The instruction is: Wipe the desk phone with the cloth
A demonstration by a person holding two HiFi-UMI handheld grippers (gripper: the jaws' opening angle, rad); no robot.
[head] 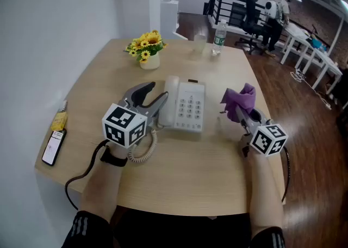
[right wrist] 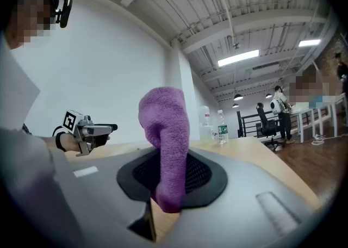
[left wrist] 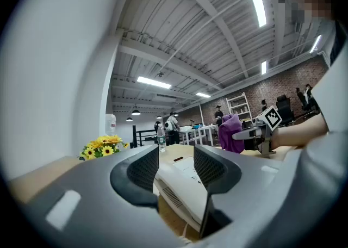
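Two grippers flank one desk phone [head: 188, 106] on the tabletop [head: 190, 179]: left gripper [head: 154, 95] at the phone's left, fingers apart beside its handset [head: 171, 100]; right gripper [head: 242, 115] at the phone's right, fingers clamped on one purple cloth [head: 241, 98]. Beyond the phone stands one flower pot [head: 148, 50].

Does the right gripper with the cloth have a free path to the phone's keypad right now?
Probably yes. The right gripper, shut on the purple cloth, hovers just right of the desk phone, with only bare table between. The left gripper, open, sits at the handset side, off the keypad.
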